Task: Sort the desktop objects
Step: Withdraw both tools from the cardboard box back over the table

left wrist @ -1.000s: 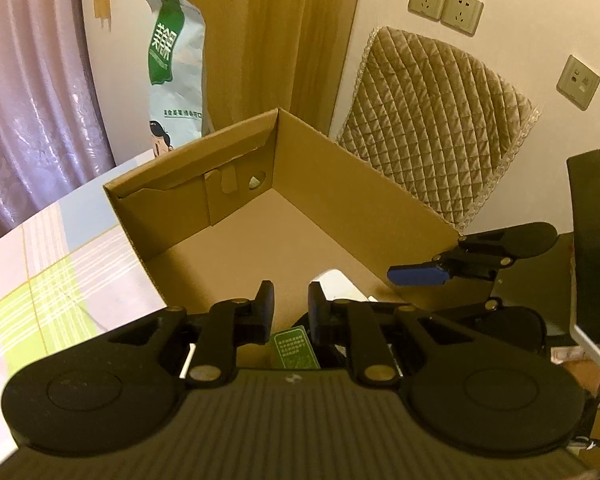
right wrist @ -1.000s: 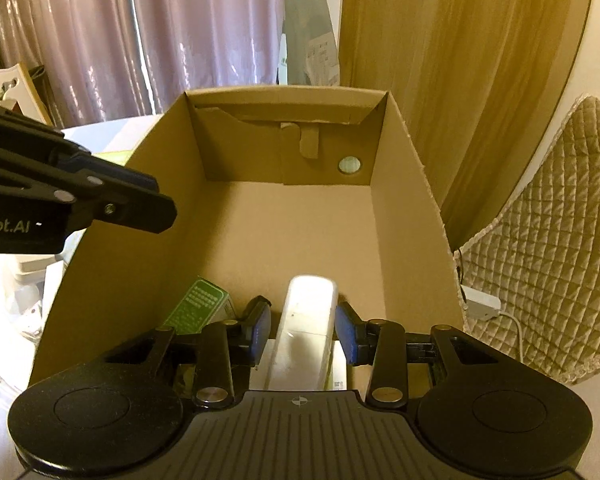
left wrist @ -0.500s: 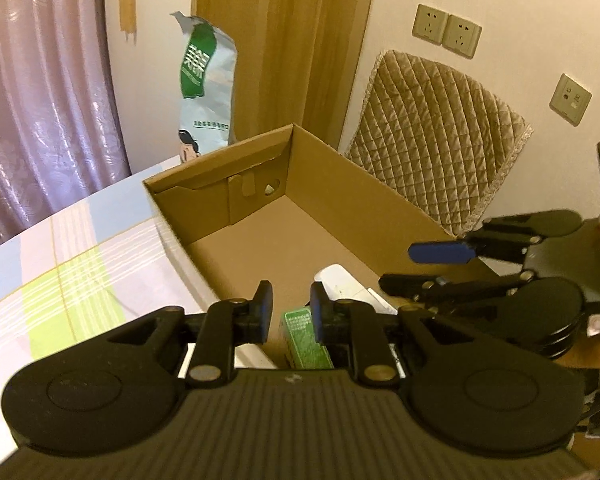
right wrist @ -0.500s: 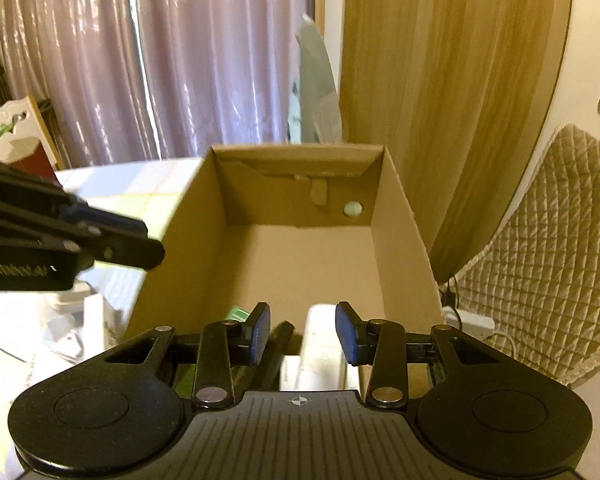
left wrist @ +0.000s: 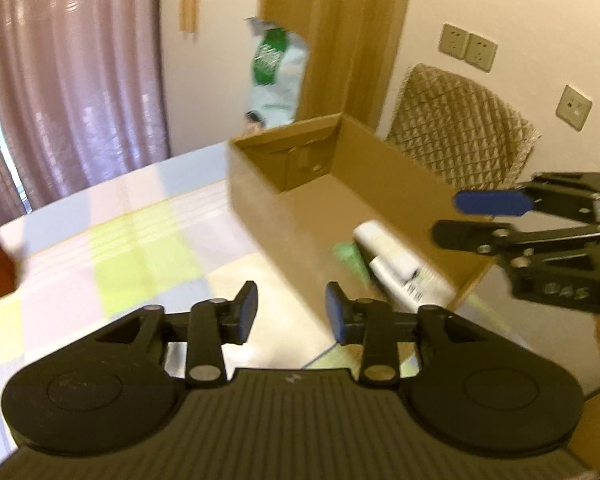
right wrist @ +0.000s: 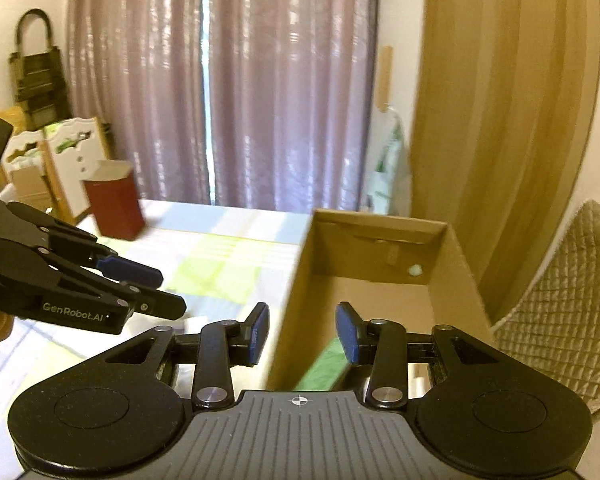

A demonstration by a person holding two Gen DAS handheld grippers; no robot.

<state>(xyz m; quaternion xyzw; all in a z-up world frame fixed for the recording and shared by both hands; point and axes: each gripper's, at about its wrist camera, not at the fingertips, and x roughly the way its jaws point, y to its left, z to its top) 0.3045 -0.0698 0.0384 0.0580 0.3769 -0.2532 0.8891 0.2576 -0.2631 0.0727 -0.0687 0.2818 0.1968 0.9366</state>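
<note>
Left gripper: jaws spread wide, holding nothing, over the checked tablecloth beside the cardboard box. Right gripper: jaws likewise spread, empty, above the box's near left wall. Inside the box lie a white bottle and a green packet, side by side, touching. A red box stands well apart on the table.

Two wrist fisheyes, both above the table, angled down and forward.
Left wrist looks rightward across the open brown cardboard box; right wrist looks along it. Both share the box, checked tablecloth and mauve curtains.
</note>
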